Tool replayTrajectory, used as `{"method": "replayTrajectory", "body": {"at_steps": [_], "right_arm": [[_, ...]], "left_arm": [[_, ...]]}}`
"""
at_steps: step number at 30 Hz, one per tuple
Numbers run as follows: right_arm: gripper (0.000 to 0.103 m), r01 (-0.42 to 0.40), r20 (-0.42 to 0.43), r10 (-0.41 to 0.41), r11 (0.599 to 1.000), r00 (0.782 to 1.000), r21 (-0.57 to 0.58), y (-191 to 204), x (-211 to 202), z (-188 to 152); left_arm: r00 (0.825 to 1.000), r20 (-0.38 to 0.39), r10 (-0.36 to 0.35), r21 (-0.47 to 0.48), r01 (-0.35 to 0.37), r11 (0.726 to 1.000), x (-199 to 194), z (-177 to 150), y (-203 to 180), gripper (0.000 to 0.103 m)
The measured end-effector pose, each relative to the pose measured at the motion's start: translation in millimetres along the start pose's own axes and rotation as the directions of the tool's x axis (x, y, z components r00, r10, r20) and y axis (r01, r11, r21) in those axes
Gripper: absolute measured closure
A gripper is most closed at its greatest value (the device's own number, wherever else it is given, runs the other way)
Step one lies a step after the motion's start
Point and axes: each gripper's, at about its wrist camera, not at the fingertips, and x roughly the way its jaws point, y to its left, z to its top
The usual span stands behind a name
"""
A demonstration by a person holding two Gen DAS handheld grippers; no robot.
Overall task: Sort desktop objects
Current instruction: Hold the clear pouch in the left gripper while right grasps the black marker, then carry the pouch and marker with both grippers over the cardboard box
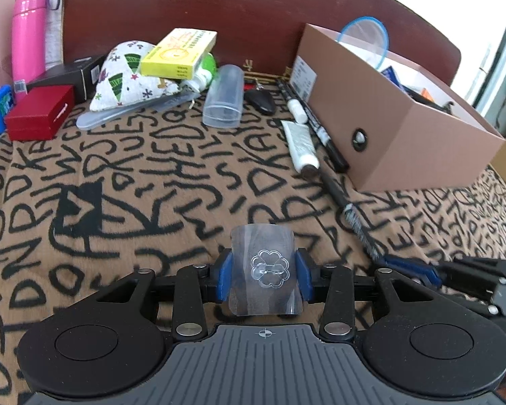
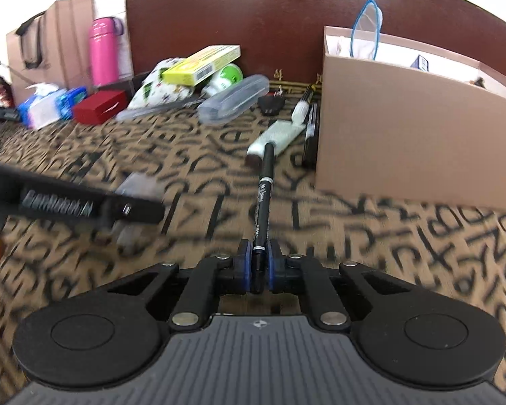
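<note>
Pen [image 2: 264,199], slim, rigid and light, runs up the centre of the right wrist frame, my right gripper [image 2: 259,263] clamped narrow on its lower end; held so far back it may swing, so mid-barrel would judge steadier. My left gripper [image 1: 263,271], lower centre, pinches a thin, slippery clear plastic piece [image 1: 264,266]; the cardboard box [image 1: 404,128] stands at upper right.

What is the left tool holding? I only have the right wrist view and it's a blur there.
Observer: The left tool is shut on a clear plastic piece embossed with a clover outline.
Operator: OK. My right tool has the black pen. Anything on the box face I can't see?
Observer: The cardboard box has a round dark-rimmed hole low in the face toward the left tool.
</note>
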Motion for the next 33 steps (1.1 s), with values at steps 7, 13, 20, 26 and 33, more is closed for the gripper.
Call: {"method": "replayTrajectory", "body": {"at_steps": [7, 13, 20, 26, 33], "right_arm": [[0.091, -0.004, 0.020, 0.005, 1.000, 1.000, -0.018, 5.6, 8.6, 10.6], [0.090, -0.009, 0.027, 0.010, 1.000, 1.000, -0.016, 4.1, 32.2, 20.2], [0.093, -0.061, 0.040, 0.060, 0.998, 0.997, 0.027, -4.4, 16.7, 18.5], [0.092, -0.078, 0.159, 0.072, 0.997, 0.985, 0.029, -13.2, -24.7, 30.3], [0.092, -0.030, 0.318, 0.021, 0.999, 0.948, 0.024, -37.7, -70.7, 56.3]], "left_arm": [[1.000, -0.003, 0.006, 0.011, -0.006, 1.000, -1.8, -3.8, -4.8, 0.060], [1.000, -0.011, 0.012, 0.028, -0.012, 1.000, -0.2, -3.5, -5.6, 0.060], [1.000, -0.014, 0.001, 0.026, -0.001, 1.000, -3.4, 0.5, -11.2, 0.065], [0.998, 0.036, -0.060, 0.073, 0.057, 0.996, -20.3, 18.0, -35.4, 0.065], [0.980, 0.116, -0.162, 0.128, 0.146, 0.981, -37.1, 65.4, -77.7, 0.065]]}}
